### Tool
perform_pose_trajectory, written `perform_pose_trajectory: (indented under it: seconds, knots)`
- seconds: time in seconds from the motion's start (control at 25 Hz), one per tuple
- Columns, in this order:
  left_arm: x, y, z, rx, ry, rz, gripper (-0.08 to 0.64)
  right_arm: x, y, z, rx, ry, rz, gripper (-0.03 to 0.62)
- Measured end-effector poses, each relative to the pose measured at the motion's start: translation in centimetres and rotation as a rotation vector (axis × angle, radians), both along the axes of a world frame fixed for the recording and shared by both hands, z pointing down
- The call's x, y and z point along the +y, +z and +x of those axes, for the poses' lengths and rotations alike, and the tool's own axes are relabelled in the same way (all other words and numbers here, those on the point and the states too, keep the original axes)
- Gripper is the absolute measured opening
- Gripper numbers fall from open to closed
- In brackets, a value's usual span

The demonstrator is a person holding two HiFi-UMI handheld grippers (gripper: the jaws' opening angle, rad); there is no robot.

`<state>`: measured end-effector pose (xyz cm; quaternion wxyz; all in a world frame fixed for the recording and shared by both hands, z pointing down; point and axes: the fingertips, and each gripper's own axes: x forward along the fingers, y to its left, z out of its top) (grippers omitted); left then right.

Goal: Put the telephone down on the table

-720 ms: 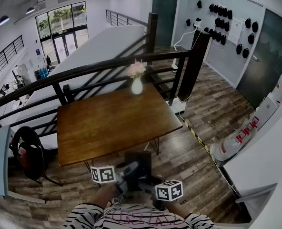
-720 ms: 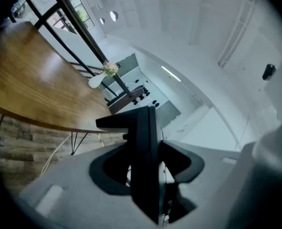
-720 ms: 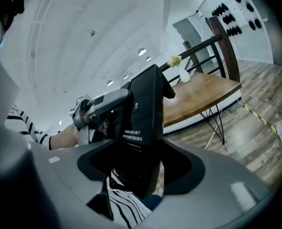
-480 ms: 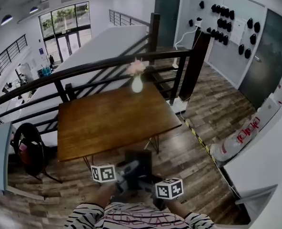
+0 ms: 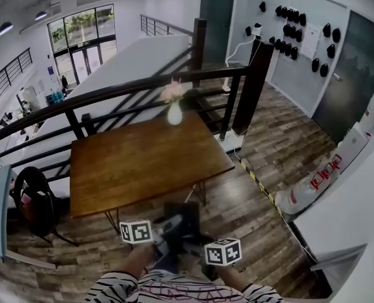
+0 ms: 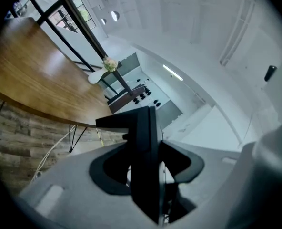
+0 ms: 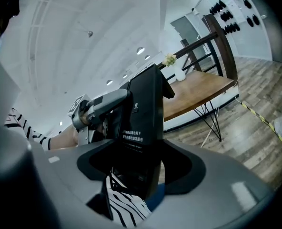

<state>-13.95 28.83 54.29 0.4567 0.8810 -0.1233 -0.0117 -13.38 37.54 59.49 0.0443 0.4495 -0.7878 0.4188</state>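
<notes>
Presently held: telephone (image 5: 184, 216), black, pinched by left gripper (image 6: 146, 171) and right gripper (image 7: 136, 161), aloft short of the table (image 5: 143, 163) near edge, above floor (image 5: 250, 201). Outstanding, likely: carry over tabletop, lower, release

Telephone (image 5: 187, 214) before table (image 5: 143, 166); vase (image 5: 174, 113) on far edge.

We see a table (image 5: 143, 169) of smooth brown wood with a soft sheen at mid-frame, a floor (image 5: 263, 169) of rougher grey-brown planks around it, a glossy white vase (image 5: 174, 114), a phone (image 7: 143, 113) of black, dully shining plastic, and a striped cloth sleeve (image 5: 117, 289) at the bottom.
</notes>
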Motion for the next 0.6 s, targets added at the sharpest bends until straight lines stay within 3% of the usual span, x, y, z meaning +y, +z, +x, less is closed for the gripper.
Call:
perform_pose_trajectory:
  seconds: [0.32,0.6]
  knots:
    - [-6.2,0.5,3.4,0.010,0.037,-0.014,0.202,-6.1,0.4,3.1,0.006,0.039,-0.012,0.292]
    - [-15.7,-0.2,6.6,0.016,0.068,0.009,0.202,-15.7,-0.1,6.1,0.015,0.065,-0.004,0.291]
